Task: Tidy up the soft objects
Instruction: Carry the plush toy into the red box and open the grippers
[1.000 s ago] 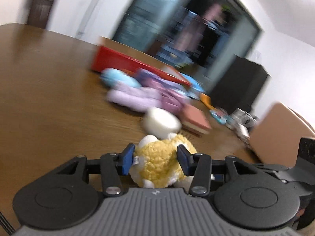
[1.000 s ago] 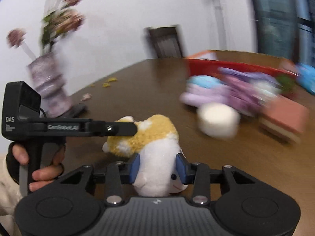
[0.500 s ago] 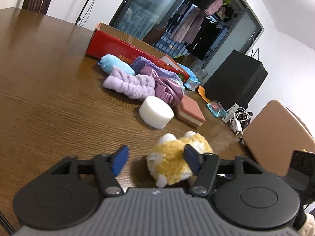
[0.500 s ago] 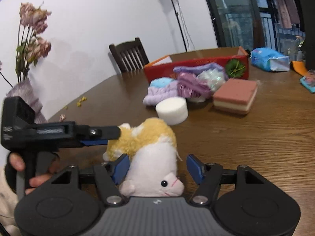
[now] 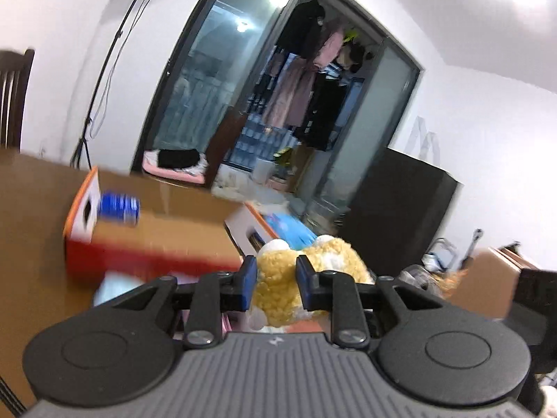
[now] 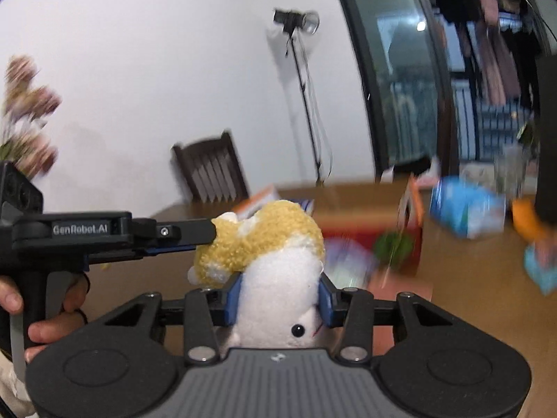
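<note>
A yellow and white plush toy hangs in the air, held from two sides. In the right wrist view my right gripper has its jaws closing, blue pads pressed into the toy's white belly. My left gripper comes in from the left and pinches the yellow back. In the left wrist view my left gripper is also closing, its pads squeezing the yellow plush toy. Beyond the toy stands the red cardboard box, with something blue in it. The picture is blurred.
The brown table runs under everything. A blue packet lies right of the box. A dark chair, a light stand and dried flowers stand behind. A black cabinet is at far right.
Half a second ago both grippers stood open around the toy on the table. Both have since closed on it and lifted it toward the red box.
</note>
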